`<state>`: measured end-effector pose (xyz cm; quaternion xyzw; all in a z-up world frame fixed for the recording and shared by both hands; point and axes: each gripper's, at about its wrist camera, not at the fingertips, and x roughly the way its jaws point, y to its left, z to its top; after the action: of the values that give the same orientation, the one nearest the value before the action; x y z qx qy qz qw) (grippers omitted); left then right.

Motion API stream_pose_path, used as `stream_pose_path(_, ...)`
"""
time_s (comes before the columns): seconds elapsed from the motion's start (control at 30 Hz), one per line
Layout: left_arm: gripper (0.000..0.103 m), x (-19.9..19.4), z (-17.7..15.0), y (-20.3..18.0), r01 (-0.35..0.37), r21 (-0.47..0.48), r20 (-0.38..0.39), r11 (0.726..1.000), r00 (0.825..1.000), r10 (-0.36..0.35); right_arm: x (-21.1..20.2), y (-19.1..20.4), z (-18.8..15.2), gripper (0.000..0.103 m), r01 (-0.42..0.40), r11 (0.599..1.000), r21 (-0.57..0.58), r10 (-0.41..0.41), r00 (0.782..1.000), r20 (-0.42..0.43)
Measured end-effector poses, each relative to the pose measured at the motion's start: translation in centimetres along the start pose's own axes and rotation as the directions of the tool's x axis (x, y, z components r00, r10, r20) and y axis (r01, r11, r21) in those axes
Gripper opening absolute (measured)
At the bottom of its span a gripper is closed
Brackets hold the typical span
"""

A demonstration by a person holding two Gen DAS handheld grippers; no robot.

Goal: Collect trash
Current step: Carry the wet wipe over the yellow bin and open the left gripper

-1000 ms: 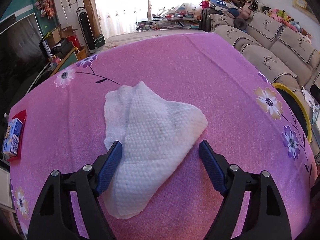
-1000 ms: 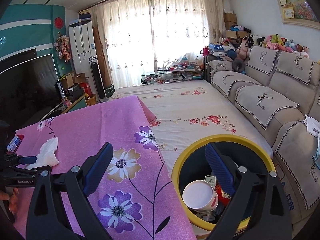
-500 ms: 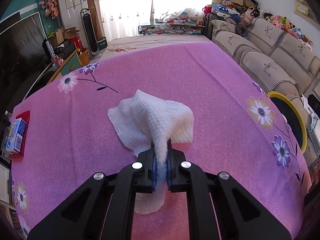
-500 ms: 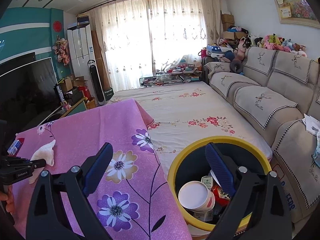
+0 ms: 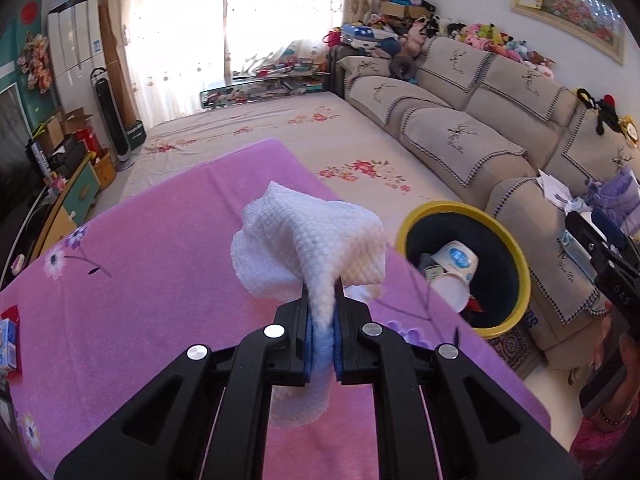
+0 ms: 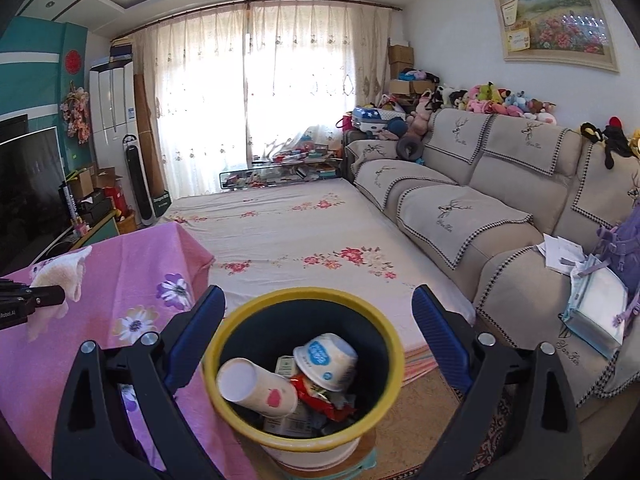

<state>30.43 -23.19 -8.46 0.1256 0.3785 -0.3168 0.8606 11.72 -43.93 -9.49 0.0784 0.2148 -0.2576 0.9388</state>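
Observation:
My left gripper (image 5: 322,300) is shut on a white textured paper towel (image 5: 312,244) and holds it lifted above the pink flowered tablecloth (image 5: 140,280). The towel (image 6: 60,272) also shows at the left of the right wrist view, hanging from the left gripper. A yellow-rimmed dark trash bin (image 5: 516,264) stands on the floor right of the table, holding cups and wrappers. My right gripper (image 6: 318,320) is open and empty, hovering just above the bin (image 6: 304,296), its fingers either side of the rim.
A blue and red box (image 5: 8,340) lies at the table's left edge. A beige sofa (image 6: 480,208) runs along the right wall. A flowered floor mat (image 6: 300,232) lies beyond the table. A TV (image 6: 28,184) stands at the left.
My left gripper closed on the towel, lifted it off the table and swung right toward the bin. My right gripper moved closer over the bin.

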Motion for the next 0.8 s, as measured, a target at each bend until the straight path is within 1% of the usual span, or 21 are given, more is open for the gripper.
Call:
stream_pose_path(0.17,0.008,2.8,2.3,-7.3,0.087,0.079,-0.038,0.993,0.996,-0.084,0.3,-4.6,-0.2,0.090,0.055,0.997,0.061,-0.055,0.998,-0.012)
stream_pose_path(0.3,0.009,5.7,3.8,-12.4,0.154,0.112,-0.089,0.982,0.985,-0.144,0.2,-7.0,-0.3,0.090,0.077,0.993,0.093,-0.077,0.997,-0.010)
stream_pose_path(0.4,0.009,8.2,4.5,-15.7,0.176,0.135,-0.124,0.975,0.979,-0.160,0.0,-8.2,-0.3,0.090,0.089,0.991,0.097,-0.088,0.996,-0.010)
stream_pose_path(0.47,0.009,9.9,4.8,-17.5,0.176,0.145,-0.142,0.974,0.978,-0.155,-0.2,-8.7,-0.1,0.090,0.101,0.990,0.098,-0.101,0.995,-0.004)
stream_pose_path(0.63,0.011,13.6,5.0,-19.9,0.181,0.131,-0.186,0.975,0.970,-0.155,-0.8,-10.4,0.1,0.090,0.128,0.985,0.113,-0.130,0.992,0.007)
stream_pose_path(0.67,0.015,14.5,5.0,-20.1,0.176,0.128,-0.192,0.976,0.970,-0.150,-0.9,-10.5,0.3,0.091,0.132,0.984,0.116,-0.133,0.991,0.007)
stream_pose_path(0.73,0.041,15.7,5.1,-20.6,0.163,0.127,-0.204,0.978,0.970,-0.135,-1.0,-10.7,0.3,0.091,0.137,0.983,0.119,-0.138,0.990,0.008)
stream_pose_path(0.77,0.070,16.2,5.0,-20.8,0.155,0.125,-0.205,0.980,0.970,-0.127,-1.1,-10.8,0.3,0.091,0.136,0.983,0.120,-0.138,0.990,0.008)
stream_pose_path(0.8,0.084,16.4,4.9,-20.8,0.152,0.122,-0.200,0.981,0.972,-0.126,-1.2,-10.8,0.3,0.092,0.135,0.984,0.120,-0.137,0.990,0.009)
